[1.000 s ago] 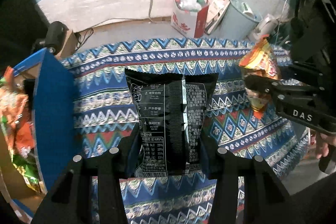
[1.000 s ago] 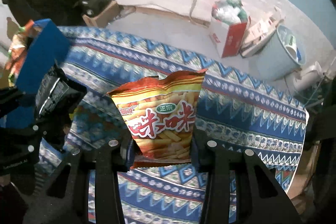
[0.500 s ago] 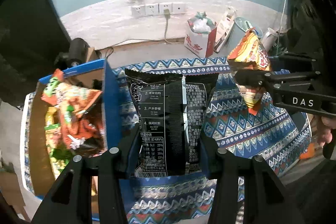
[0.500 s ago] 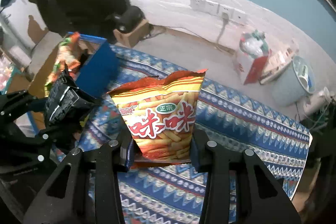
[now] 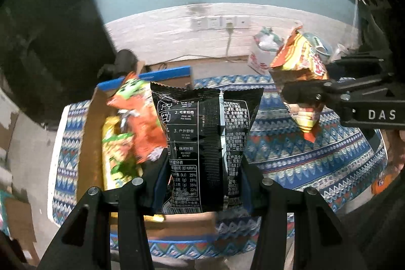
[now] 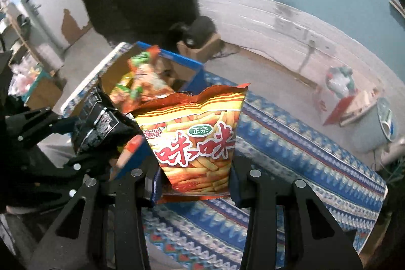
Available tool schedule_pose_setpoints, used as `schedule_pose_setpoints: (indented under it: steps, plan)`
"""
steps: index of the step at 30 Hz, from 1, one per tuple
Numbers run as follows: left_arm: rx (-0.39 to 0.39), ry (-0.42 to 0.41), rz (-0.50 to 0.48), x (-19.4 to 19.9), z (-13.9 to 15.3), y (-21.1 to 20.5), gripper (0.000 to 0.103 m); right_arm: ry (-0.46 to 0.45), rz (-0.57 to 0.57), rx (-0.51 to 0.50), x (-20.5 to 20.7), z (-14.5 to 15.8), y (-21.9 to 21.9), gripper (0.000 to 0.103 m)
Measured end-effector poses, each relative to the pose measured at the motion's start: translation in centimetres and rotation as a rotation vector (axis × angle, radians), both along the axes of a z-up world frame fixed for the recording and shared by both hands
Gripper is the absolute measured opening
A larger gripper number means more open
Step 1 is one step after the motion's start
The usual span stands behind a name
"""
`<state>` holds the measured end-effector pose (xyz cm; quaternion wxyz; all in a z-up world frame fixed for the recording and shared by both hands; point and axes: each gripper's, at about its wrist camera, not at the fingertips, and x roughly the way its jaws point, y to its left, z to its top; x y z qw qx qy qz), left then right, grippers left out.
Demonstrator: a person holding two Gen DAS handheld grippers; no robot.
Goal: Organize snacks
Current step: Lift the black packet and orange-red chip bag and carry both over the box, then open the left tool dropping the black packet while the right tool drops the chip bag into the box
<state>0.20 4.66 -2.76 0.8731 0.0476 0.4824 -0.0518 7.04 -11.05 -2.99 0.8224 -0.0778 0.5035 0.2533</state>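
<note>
My left gripper (image 5: 200,181) is shut on a black snack packet (image 5: 202,143) and holds it upright above the near edge of an open cardboard box (image 5: 88,143) with a blue rim. The box holds several orange and green snack bags (image 5: 136,123). My right gripper (image 6: 195,184) is shut on an orange and yellow chip bag (image 6: 197,136), held in the air over the patterned cloth. In the left wrist view the chip bag (image 5: 301,67) hangs to the right of the black packet. In the right wrist view the black packet (image 6: 101,125) and the box (image 6: 177,67) lie to the left.
A blue patterned cloth (image 5: 303,156) covers the table. Beyond it on the floor stand a red and white bag (image 5: 260,57), a small cardboard box with a dark object (image 6: 200,42) and a grey bin (image 6: 379,128). Wall sockets (image 5: 220,22) sit on the far wall.
Both grippers have risen and swung left with their bags. The snack box has come fully into view below the black packet, and the chip bag has moved closer to the box.
</note>
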Motion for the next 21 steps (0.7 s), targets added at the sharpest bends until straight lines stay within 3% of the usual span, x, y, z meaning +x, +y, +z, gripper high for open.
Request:
schedule_pose_setpoints:
  steps: [7, 14, 21]
  plan:
    - [0.007, -0.034, 0.091, -0.3, 0.3, 5.1, 0.049, 0.043, 0.079, 0.002, 0.2, -1.5, 5.5, 0.040]
    - [-0.041, 0.010, 0.175, 0.4, -1.7, 9.1, 0.049, 0.094, 0.121, -0.003, 0.4, -3.6, 9.2, 0.040]
    - [-0.015, 0.024, 0.217, 0.4, -3.2, 11.2, 0.049, 0.143, 0.148, -0.001, 0.8, -5.1, 12.0, 0.040]
